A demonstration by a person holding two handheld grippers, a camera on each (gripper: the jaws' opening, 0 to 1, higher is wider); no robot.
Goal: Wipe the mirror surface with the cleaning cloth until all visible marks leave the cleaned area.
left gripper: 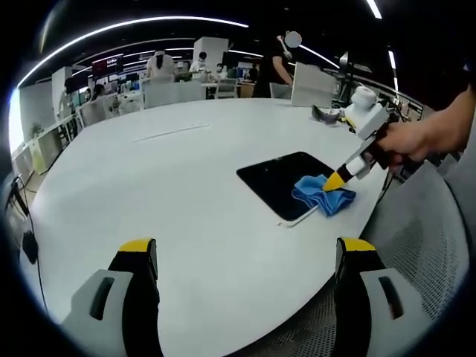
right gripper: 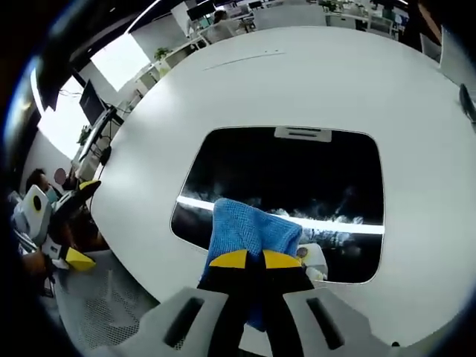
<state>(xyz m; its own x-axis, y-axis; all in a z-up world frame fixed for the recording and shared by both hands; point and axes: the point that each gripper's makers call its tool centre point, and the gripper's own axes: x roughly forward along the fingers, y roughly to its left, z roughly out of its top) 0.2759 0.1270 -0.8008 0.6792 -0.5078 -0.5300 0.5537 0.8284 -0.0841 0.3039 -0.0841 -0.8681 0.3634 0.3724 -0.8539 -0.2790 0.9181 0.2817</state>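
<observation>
The blue cloth [right gripper: 249,230] is soft and floppy, bunched on the near edge of the mirror [right gripper: 290,167], which lies flat on the white surface [left gripper: 201,171]. Right tool [right gripper: 255,259] is pinched tight on a fold, so I'd keep that bunched grip. Glass looks slick, smears remain. Left tool [left gripper: 245,249] hangs wide, holding nothing.
</observation>
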